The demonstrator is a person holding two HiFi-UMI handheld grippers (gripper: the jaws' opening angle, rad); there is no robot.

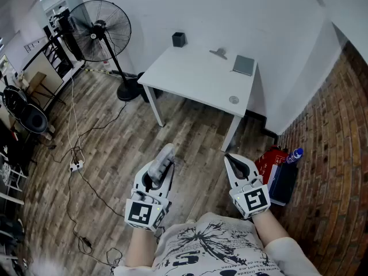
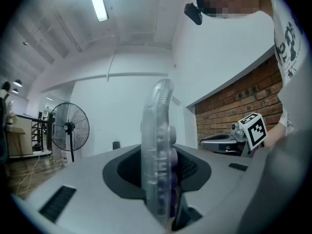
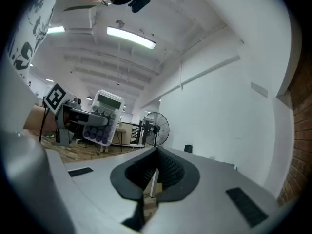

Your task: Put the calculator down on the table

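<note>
A clear-cased calculator with purple keys stands on edge between the jaws of my left gripper, which is shut on it, level and well above the wood floor. The left gripper view shows the calculator edge-on, filling the middle. In the right gripper view the calculator faces the camera, held off to the left. My right gripper hovers beside it to the right, shut with nothing in it. The white table stands ahead, some way off from both grippers.
On the table sit a black cup, a dark notebook and a small round thing. A standing fan is left of the table. Cables trail over the floor at left. A red object lies by the brick wall.
</note>
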